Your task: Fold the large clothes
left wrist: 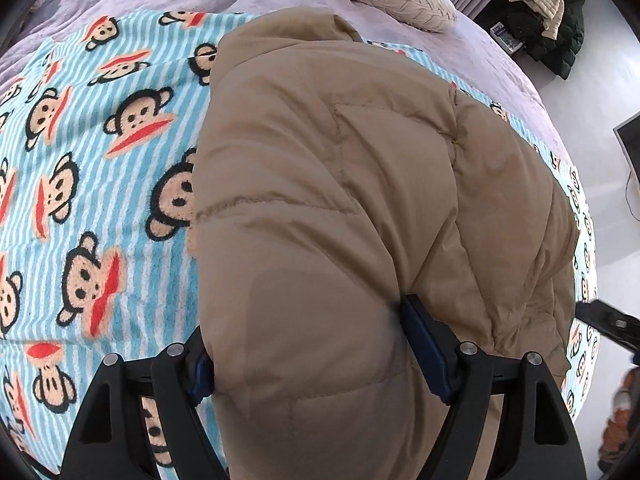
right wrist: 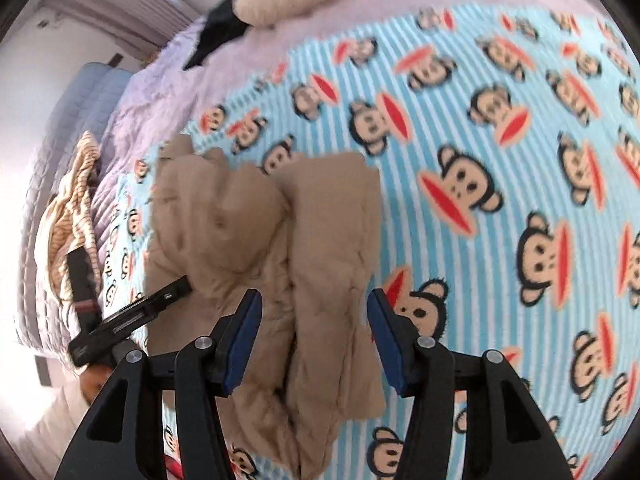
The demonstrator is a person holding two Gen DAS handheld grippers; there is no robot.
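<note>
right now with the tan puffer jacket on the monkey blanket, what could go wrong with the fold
1. The left tool straddles a thick puffy bulge of the tan jacket; slick, bulky fabric may slip out or spring back open.
2. The right tool is open above the jacket, so that side is loose and may sag unevenly.
3. The monkey blanket could get pinched along with the jacket edge.

Bright daylight, soft shadows; left wrist view sharp. Right wrist view motion-blurred across the monkey blanket, blown-out glare at left edge. Strong fisheye curvature, dark vignette corners in both.
</note>
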